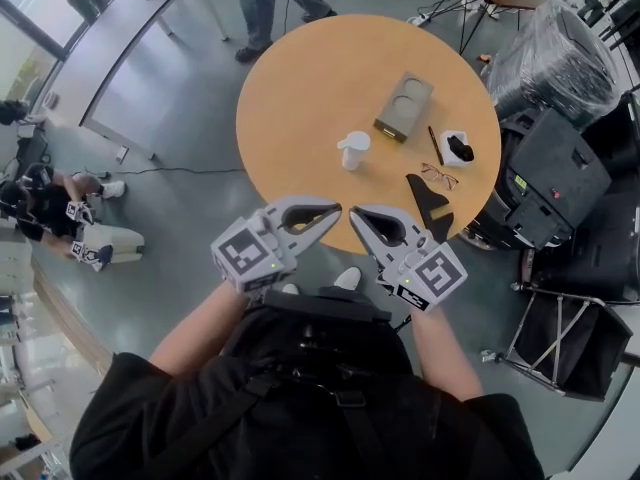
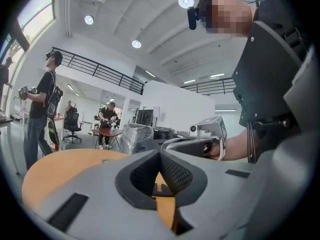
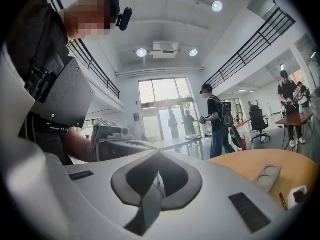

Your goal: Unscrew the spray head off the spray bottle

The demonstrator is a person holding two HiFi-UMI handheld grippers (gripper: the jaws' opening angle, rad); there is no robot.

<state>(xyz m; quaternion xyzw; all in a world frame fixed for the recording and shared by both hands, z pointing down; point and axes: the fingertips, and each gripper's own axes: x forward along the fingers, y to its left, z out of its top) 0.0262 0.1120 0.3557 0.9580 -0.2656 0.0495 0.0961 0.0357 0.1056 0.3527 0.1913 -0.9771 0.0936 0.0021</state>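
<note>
I hold my left gripper (image 1: 336, 210) and my right gripper (image 1: 353, 211) side by side just in front of my chest, tips angled toward each other and almost meeting. Both are pressed together with nothing between the jaws; in each gripper view the dark pads meet along one seam. The tips hang over the near edge of the round orange-brown wooden table (image 1: 300, 98).

Just beyond my right gripper, at the table's near edge, lies a flat black triangular piece (image 1: 428, 196), and right behind it a pair of thin-framed glasses (image 1: 440, 176). Straight ahead of both grippers, well clear of them, stands the small white spray bottle (image 1: 353, 150), upright on the table. I see it from above and cannot make out its head clearly. Neither gripper touches it. Ahead and to the right of the bottle lies a grey cardboard cup carrier (image 1: 404, 107) with two round hollows. Nearer my right gripper than the carrier lie a slim dark pen (image 1: 435, 145) and a small white box (image 1: 458, 148) with something black in it; I cannot tell what.

Past the table's far edge a person (image 1: 262, 8), seen only from the legs, stands on the grey floor (image 1: 170, 218). Off to the right of my right gripper, beside the table, sit black equipment cases (image 1: 560, 178) and a bundle wrapped in clear plastic (image 1: 555, 58).
</note>
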